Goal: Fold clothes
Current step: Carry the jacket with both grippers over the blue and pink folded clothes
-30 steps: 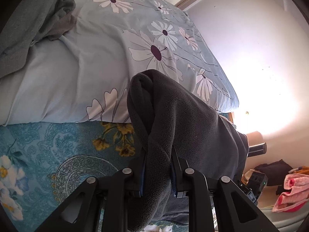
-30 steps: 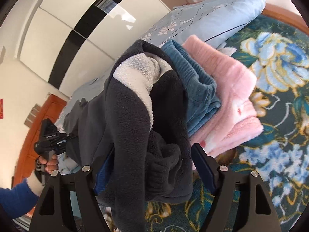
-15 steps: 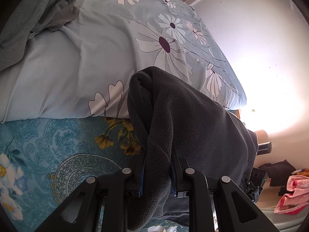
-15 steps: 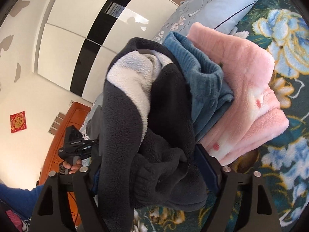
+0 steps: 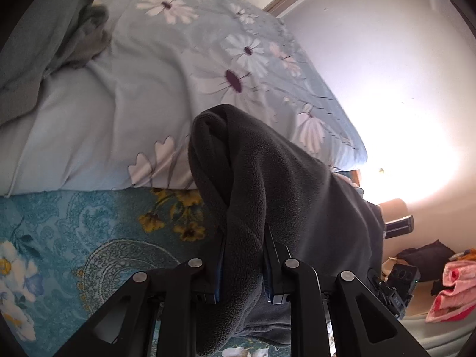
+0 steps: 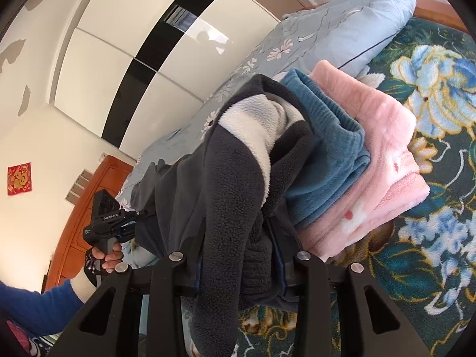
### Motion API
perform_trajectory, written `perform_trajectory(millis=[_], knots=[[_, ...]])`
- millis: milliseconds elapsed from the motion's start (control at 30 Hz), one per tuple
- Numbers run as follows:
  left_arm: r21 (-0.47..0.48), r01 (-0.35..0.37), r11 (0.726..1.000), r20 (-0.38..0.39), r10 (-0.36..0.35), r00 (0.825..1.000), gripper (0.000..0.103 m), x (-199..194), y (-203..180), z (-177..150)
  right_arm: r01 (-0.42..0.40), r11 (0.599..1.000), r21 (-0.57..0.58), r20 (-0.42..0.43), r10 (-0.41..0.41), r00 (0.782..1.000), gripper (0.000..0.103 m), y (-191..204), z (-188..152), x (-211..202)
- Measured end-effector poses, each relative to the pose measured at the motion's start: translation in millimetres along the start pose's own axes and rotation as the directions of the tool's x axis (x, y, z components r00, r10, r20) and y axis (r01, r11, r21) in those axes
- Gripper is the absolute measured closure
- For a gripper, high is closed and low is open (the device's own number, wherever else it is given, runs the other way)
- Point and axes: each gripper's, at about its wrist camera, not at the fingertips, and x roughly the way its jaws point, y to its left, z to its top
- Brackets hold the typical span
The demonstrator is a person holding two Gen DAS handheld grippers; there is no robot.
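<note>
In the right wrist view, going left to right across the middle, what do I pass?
Blue sleeve → hand holding the left hand-held gripper → dark grey fleece clamped in the right hand-held gripper → folded blue garment → folded pink garment → floral bedspread.

Pale blue daisy-print duvet (image 5: pixel 125 95) bunched on teal floral bed blanket (image 5: pixel 59 238). White wardrobe (image 6: pixel 125 68) with black stripe on doors. Red paper decoration (image 6: pixel 19 178) on cream wall. Wooden door (image 6: pixel 86 208) below it. Sunlit white wall (image 5: pixel 386 74) behind bed.
</note>
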Motion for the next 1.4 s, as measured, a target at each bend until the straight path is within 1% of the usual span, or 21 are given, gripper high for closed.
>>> perform_trajectory(millis=[167, 300, 367, 433, 500, 533, 600, 667, 700, 767, 833, 900, 967, 1033, 1133, 1200, 1233, 1267, 1300, 1333, 1400], knots=[[0.052, 0.082, 0.995, 0.052, -0.085, 0.995, 0.083, -28, -28, 2, -0.079, 0.997, 0.008, 0.026, 0.079, 0.997, 0.069, 6, 14, -13], [0.102, 0.146, 0.984, 0.079, -0.154, 0.985, 0.084, -43, -56, 7, -0.052, 0.998, -0.032, 0.005, 0.053, 0.999, 0.069, 15, 28, -16], [0.126, 0.143, 0.982, 0.078, -0.153, 0.985, 0.084, -42, -63, 10, -0.019, 0.999, -0.038, -0.002, 0.019, 1.000, 0.069, 17, 29, -12], [0.113, 0.129, 0.985, 0.070, -0.138, 0.988, 0.084, -35, -59, 12, 0.028, 0.999, -0.019, -0.004, -0.028, 1.000, 0.067, 10, 24, -6], [0.075, 0.118, 0.990, 0.067, -0.123, 0.990, 0.084, -29, -45, 13, 0.076, 0.997, -0.012, -0.001, -0.076, 0.997, 0.058, 5, 16, -1], [0.055, 0.110, 0.992, 0.068, -0.114, 0.991, 0.084, -27, -38, 13, 0.099, 0.995, -0.009, 0.001, -0.099, 0.995, 0.058, 2, 12, 1], [0.020, 0.102, 0.995, 0.066, -0.103, 0.992, 0.084, -23, -23, 14, 0.139, 0.989, -0.044, 0.001, -0.139, 0.990, 0.048, -2, 4, 5], [-0.001, 0.094, 0.996, 0.063, -0.094, 0.994, 0.084, -21, -11, 13, 0.165, 0.984, -0.071, -0.001, -0.166, 0.986, 0.042, -4, 2, 12], [-0.010, 0.088, 0.996, 0.061, -0.087, 0.994, 0.084, -19, -7, 12, 0.162, 0.985, -0.058, 0.000, -0.162, 0.987, 0.037, -9, 3, 14], [-0.020, 0.076, 0.997, 0.059, -0.074, 0.996, 0.084, -14, -2, 13, 0.147, 0.989, -0.033, 0.007, -0.147, 0.989, 0.033, -18, 5, 17], [-0.032, 0.068, 0.997, 0.053, -0.066, 0.996, 0.083, -9, 2, 14, 0.122, 0.992, -0.019, 0.010, -0.122, 0.992, 0.026, -25, 6, 21], [-0.034, 0.061, 0.998, 0.045, -0.060, 0.997, 0.083, -4, 5, 14, 0.098, 0.995, -0.013, 0.004, -0.098, 0.995, 0.024, -31, 6, 25], [-0.049, 0.053, 0.997, 0.040, -0.051, 0.998, 0.083, 0, 10, 14, 0.039, 0.999, 0.022, -0.034, -0.038, 0.999, 0.021, -43, 1, 35], [-0.066, 0.044, 0.997, 0.035, -0.042, 0.999, 0.083, 5, 15, 15, -0.045, 0.995, 0.091, -0.046, 0.049, 0.998, 0.018, -59, -2, 45], [-0.081, 0.030, 0.996, 0.026, -0.028, 0.999, 0.083, 9, 21, 13, -0.118, 0.981, 0.156, -0.027, 0.124, 0.992, 0.017, -56, -8, 53], [-0.081, 0.017, 0.997, 0.017, -0.016, 1.000, 0.083, 11, 23, 12, -0.122, 0.987, 0.107, -0.048, 0.128, 0.991, 0.019, -38, -14, 57], [-0.081, 0.011, 0.997, 0.012, -0.010, 1.000, 0.083, 12, 24, 12, -0.082, 0.995, 0.049, -0.077, 0.086, 0.993, 0.022, -25, -19, 60], [-0.081, 0.004, 0.997, 0.010, -0.003, 1.000, 0.083, 12, 26, 12, -0.047, 0.999, 0.016, -0.089, 0.048, 0.995, 0.028, -19, -22, 62], [-0.076, 0.004, 0.997, 0.012, -0.003, 1.000, 0.083, 11, 24, 11, -0.046, 0.999, 0.021, -0.093, 0.047, 0.995, 0.038, -19, -23, 62], [-0.070, 0.007, 0.998, 0.014, -0.006, 1.000, 0.083, 10, 21, 11, -0.071, 0.995, 0.066, -0.086, 0.076, 0.993, 0.042, -25, -25, 62], [-0.057, 0.012, 0.998, 0.019, -0.010, 1.000, 0.083, 7, 15, 10, -0.087, 0.989, 0.122, -0.057, 0.094, 0.994, 0.051, -31, -25, 57]])
